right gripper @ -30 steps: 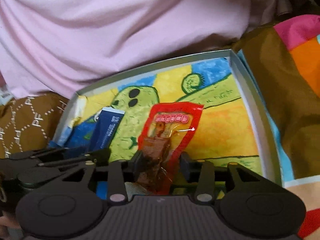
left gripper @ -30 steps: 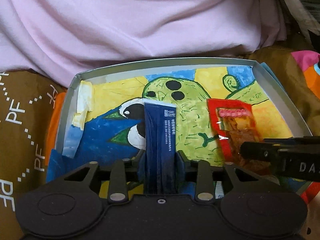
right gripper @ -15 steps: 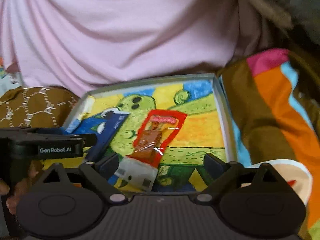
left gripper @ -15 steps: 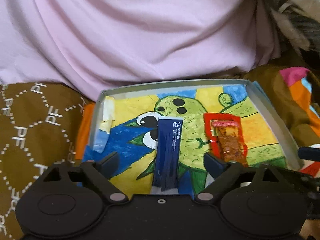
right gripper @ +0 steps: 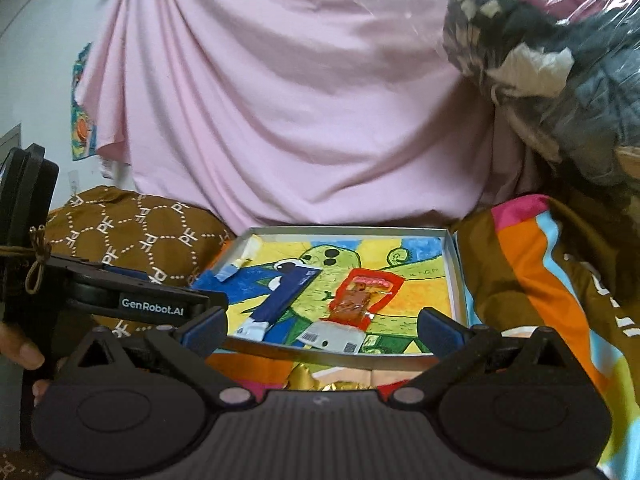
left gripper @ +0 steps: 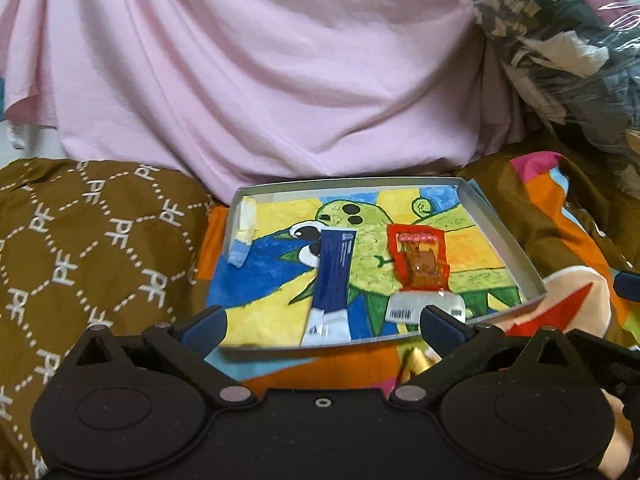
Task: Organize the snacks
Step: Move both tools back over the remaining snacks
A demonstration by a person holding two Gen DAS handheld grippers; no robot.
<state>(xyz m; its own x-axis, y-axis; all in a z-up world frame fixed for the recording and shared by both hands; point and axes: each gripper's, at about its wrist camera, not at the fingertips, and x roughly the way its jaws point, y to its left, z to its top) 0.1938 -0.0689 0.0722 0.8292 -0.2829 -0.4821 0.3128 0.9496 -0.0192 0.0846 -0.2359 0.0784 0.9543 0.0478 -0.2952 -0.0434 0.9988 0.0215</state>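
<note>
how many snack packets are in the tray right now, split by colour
Blue packet: 1
Red packet: 1
Total in the tray: 2
A gold wrapper lies on the cloth just outside the tray's near edge, so it is not counted.

I'm seeing the long navy snack packet (left gripper: 333, 276) lying flat in the shallow tray (left gripper: 502, 236) with the painted cartoon floor, white end nearest me. Just to its right, apart from it, the red packet of brown snack (left gripper: 420, 260) is lying flat too, barcode end nearest me.
</note>
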